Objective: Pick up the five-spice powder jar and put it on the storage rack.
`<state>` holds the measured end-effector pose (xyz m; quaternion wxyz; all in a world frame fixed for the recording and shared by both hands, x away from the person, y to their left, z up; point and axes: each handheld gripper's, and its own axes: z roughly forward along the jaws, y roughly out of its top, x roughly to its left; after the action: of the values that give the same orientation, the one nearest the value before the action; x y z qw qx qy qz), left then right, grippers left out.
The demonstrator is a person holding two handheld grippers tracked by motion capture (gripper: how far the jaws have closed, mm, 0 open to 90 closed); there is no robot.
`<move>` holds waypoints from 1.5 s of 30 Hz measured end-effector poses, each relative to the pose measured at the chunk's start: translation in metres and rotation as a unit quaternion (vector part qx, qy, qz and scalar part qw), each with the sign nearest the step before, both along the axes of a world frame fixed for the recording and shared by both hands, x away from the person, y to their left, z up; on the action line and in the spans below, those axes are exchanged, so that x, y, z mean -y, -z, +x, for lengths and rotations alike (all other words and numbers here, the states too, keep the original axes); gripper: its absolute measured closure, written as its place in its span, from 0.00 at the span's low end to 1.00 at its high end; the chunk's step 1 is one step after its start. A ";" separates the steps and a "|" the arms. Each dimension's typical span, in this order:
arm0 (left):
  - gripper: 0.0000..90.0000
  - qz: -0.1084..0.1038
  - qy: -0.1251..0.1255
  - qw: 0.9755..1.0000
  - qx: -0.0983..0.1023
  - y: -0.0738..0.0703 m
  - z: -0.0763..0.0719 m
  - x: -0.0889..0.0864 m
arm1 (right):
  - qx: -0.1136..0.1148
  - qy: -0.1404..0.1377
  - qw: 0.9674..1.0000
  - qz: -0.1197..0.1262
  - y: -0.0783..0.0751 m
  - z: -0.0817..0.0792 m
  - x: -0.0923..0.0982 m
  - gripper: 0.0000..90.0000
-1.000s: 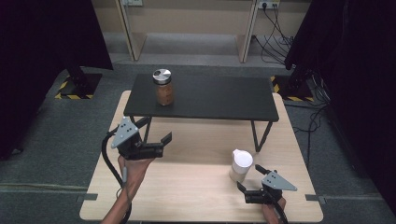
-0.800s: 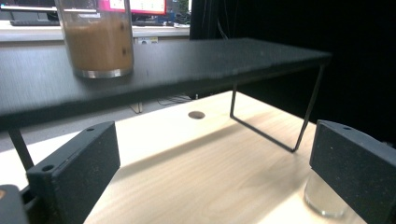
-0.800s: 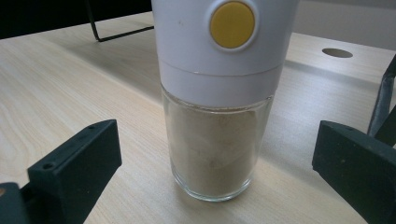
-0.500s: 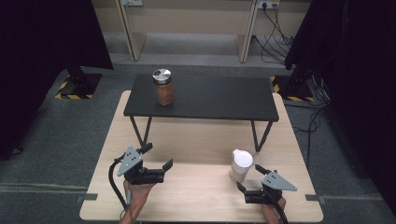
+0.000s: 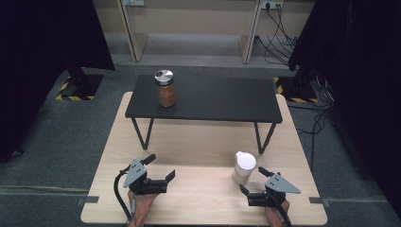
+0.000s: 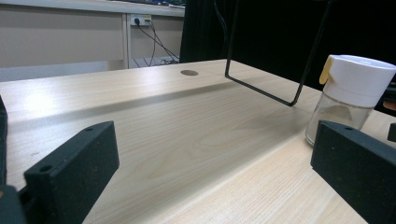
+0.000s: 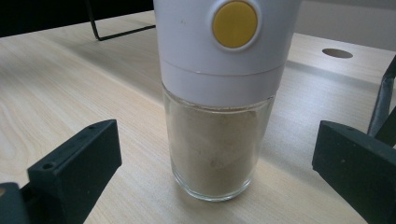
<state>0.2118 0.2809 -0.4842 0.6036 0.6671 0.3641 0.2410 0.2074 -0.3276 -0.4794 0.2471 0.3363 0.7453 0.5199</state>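
Shaker [image 7: 218,107], clear glass cylinder, white plastic cap, stands before right gripper [image 5: 256,186]'s wide, empty jaws.

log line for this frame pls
left gripper: open, empty, low over table | right gripper: open, facing shaker jar, no contact | brown jar: on black shelf

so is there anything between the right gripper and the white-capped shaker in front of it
Nothing: in the right gripper view only bare wooden tabletop lies between the open right gripper and the shaker, which stands upright just ahead of the jaws.
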 end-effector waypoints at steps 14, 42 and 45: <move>0.00 0.024 0.004 1.000 0.007 0.012 -0.005 0.004 | 0.000 -0.001 1.000 0.000 0.000 0.000 0.000 0.01; 0.00 0.022 0.001 1.000 -0.012 0.026 -0.011 0.003 | 0.003 -0.003 1.000 -0.003 0.000 -0.001 0.000 0.01; 0.00 0.024 0.002 1.000 -0.014 0.025 -0.011 0.004 | 0.004 -0.004 1.000 -0.003 0.000 -0.001 0.000 0.01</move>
<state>0.2011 0.2771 -0.5093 0.5830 0.6854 0.3650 0.2389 0.2068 -0.3277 -0.4795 0.2491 0.3303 0.7469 0.5205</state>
